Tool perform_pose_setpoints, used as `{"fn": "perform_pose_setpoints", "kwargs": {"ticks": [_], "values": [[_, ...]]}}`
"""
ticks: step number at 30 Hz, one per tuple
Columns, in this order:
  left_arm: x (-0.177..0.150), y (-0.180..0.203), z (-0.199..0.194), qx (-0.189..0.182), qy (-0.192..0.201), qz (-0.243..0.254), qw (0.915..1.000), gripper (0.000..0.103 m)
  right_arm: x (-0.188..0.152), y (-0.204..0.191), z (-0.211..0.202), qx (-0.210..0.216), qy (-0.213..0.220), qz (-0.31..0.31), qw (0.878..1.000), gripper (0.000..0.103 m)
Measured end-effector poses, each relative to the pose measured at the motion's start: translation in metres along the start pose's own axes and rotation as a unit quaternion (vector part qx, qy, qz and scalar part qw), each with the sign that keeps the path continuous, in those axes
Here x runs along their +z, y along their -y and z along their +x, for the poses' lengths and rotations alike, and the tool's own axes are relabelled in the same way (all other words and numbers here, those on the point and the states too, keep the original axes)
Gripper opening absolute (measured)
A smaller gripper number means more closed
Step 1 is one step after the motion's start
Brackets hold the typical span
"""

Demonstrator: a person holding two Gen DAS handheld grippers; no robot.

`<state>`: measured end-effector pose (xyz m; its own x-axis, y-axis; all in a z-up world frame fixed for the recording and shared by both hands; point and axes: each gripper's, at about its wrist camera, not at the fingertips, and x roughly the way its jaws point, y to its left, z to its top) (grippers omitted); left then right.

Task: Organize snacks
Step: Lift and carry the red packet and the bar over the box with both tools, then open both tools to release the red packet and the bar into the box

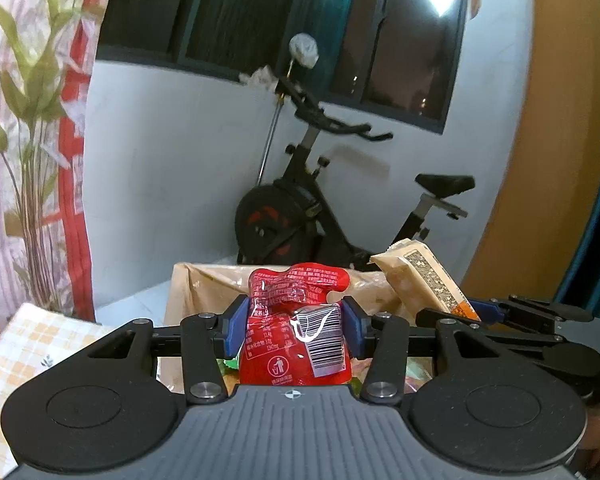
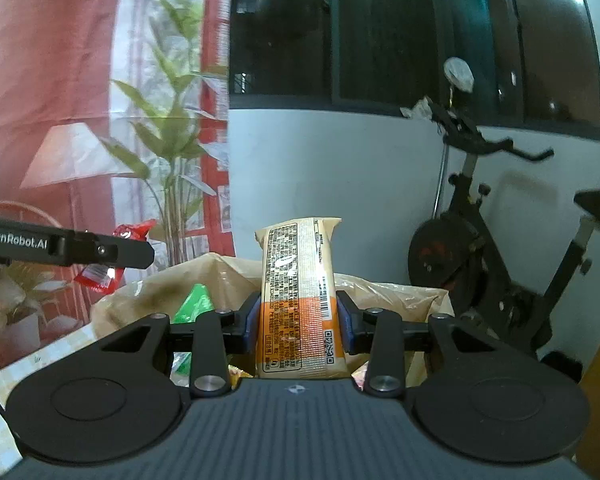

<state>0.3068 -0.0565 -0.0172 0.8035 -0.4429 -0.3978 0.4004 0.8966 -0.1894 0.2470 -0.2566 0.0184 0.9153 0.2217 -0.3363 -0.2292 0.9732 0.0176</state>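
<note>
Left tongs (image 1: 294, 322) pinching red snack pouch (image 1: 296, 320), right tongs (image 2: 298, 326) pinching beige-orange snack packet (image 2: 298, 300), above brown paper bag (image 2: 400, 292); risk: glossy wrappers slipping from the shallow low grips.

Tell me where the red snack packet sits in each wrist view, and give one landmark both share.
Left wrist view: the red snack packet is at centre, clamped upright in the left tongs.
Right wrist view: it shows at the left edge, mostly hidden behind the left tongs' black arm.
Shared landmark: the exercise bike against the wall.
</note>
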Motion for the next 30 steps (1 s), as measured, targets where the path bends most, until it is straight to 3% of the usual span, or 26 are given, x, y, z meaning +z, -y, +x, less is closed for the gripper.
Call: {"fn": "perform_pose_setpoints", "kwargs": {"ticks": [7,12,17,23,30], "values": [[0.002,-0.004,0.042,0.004,-0.033,-0.002,0.9994,0.053,-0.007,0.008,0.038,-0.009,-0.038,0.01,0.999,0.04],[-0.001,-0.006,0.052,0.012,-0.047,0.004,0.9988,0.063,-0.014,0.011,0.045,-0.02,-0.065,0.006,0.998,0.041],[0.0,-0.004,0.047,0.015,-0.051,0.007,0.9986,0.069,-0.014,0.016,0.035,-0.027,-0.057,0.014,0.998,0.051],[0.003,-0.002,0.025,0.021,-0.039,0.016,0.9989,0.077,-0.013,0.012,0.015,-0.024,-0.048,0.014,0.998,0.052],[-0.001,-0.006,-0.013,0.03,-0.031,0.007,0.999,0.078,-0.018,-0.002,-0.013,-0.014,-0.035,0.011,0.999,0.052]]}}
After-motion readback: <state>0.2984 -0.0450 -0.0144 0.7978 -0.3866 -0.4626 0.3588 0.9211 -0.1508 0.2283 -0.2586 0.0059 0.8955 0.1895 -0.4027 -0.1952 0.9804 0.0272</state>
